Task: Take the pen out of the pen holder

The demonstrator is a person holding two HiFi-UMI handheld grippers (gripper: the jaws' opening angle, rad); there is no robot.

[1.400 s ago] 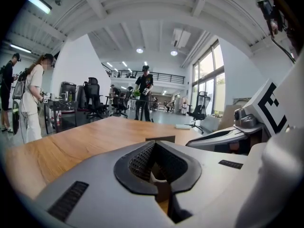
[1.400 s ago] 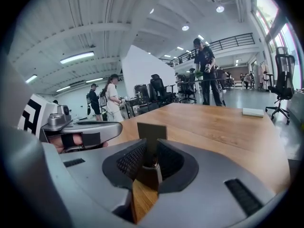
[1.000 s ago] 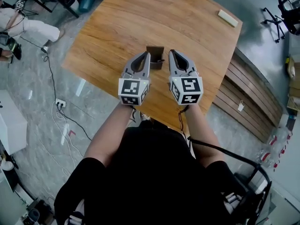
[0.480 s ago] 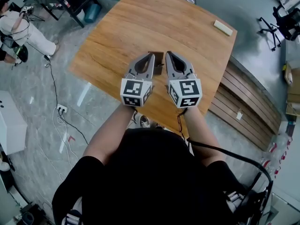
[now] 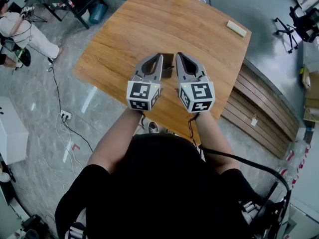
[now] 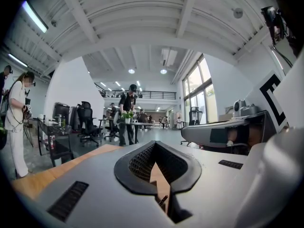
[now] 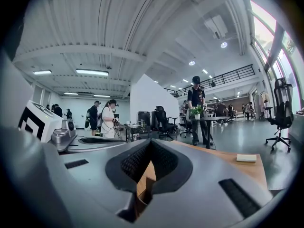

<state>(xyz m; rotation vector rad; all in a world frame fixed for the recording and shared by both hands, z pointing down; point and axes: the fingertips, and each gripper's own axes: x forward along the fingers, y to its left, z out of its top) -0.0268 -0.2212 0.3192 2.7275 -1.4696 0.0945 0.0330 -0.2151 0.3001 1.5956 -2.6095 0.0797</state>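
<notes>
Both grippers had closed in on the pen holder (image 5: 168, 63) over the last second, so that their tips flanked it and hid most of it. Left gripper (image 5: 159, 57): jaws pressed together at the tips, nothing held. Right gripper (image 5: 178, 56): likewise, tips meeting, empty. Each stood just beside the holder, one on either side; contact could not be confirmed.

Step in hand, as judged: approach, with the grasp not yet begun. The pen (image 6: 164, 201) was in the holder, showing only as a thin dark slanted rod through the hollow behind the left gripper's tips. The next move would call for one gripper to spread its jaws, align them on the pen's shaft above the holder's rim, pinch, and lift straight up. The other could steady the holder.

Gripper shells were smooth grey plastic. The pads (image 6: 137, 161) were black and ribbed, enclosing a diamond-shaped hollow. The holder was a small dark brown box, apparently wood. It stood on a table (image 5: 149, 19) of warm, strongly grained wood with rounded corners. A pale flat block (image 5: 236, 29) lay well beyond the holder, to its right.
</notes>
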